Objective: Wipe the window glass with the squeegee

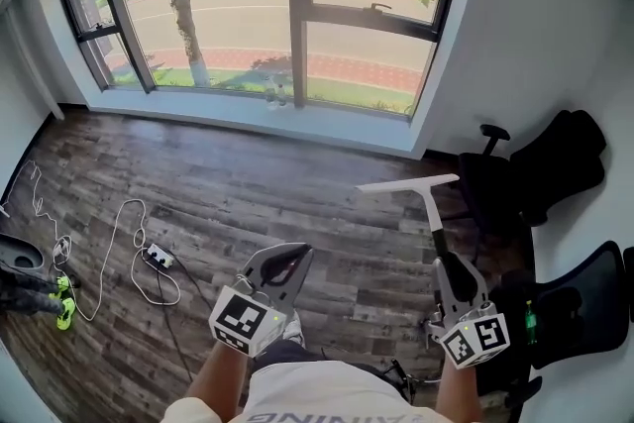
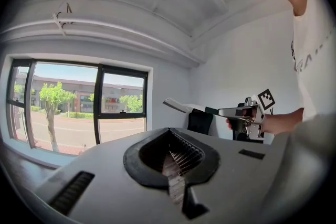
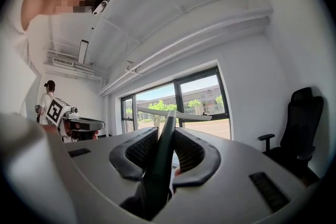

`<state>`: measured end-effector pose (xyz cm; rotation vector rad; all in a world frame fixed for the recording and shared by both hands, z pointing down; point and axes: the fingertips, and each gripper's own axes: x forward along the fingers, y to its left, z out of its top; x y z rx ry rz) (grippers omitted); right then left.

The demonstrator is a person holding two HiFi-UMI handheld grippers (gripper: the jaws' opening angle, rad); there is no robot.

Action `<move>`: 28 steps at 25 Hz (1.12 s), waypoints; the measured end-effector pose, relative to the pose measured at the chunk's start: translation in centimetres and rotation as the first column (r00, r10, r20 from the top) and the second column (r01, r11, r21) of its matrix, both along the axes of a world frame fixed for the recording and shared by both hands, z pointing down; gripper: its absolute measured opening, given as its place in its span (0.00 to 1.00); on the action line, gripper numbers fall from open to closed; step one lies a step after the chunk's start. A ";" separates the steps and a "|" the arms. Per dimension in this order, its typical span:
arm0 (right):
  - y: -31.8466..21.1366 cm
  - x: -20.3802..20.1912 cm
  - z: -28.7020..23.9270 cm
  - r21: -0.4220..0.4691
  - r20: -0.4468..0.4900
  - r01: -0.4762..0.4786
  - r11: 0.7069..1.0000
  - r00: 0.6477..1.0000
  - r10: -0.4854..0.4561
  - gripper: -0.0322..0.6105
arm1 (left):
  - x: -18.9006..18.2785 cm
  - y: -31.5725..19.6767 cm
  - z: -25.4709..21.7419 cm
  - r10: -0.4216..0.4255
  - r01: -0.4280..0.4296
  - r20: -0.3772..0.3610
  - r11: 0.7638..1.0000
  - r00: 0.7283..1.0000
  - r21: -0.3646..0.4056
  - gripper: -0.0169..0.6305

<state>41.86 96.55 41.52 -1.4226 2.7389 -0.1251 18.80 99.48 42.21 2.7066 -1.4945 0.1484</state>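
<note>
My right gripper is shut on the dark handle of the squeegee, whose white blade points toward the window. In the right gripper view the handle runs up between the jaws to the blade, seen against the window glass. My left gripper hovers over the wood floor, shut with nothing in it; its ribbed pads meet. The large window glass spans the far wall, well ahead of both grippers. The left gripper view shows the squeegee held out by the right gripper.
Black office chairs stand at the right wall, another nearer me. A power strip with white cables lies on the floor at left, with dark gear and green parts at the far left. A person stands in the background.
</note>
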 end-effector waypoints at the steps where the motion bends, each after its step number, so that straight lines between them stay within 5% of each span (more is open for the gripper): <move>1: -1.1 -1.0 -0.1 0.001 -0.010 -0.001 1.000 1.000 0.001 0.21 | -0.9 -1.2 0.1 0.000 0.000 -0.003 1.000 1.000 -0.001 0.05; 16: -14.1 -15.4 -0.5 -0.035 -0.054 -0.055 0.998 0.997 0.053 0.21 | -16.4 -13.8 1.9 0.008 -0.009 -0.049 1.000 0.999 -0.024 0.05; 28: -23.0 -17.5 -0.2 -0.045 -0.028 -0.037 0.998 0.999 0.036 0.21 | -18.5 -21.9 1.7 -0.009 0.006 -0.064 0.999 0.998 -0.035 0.05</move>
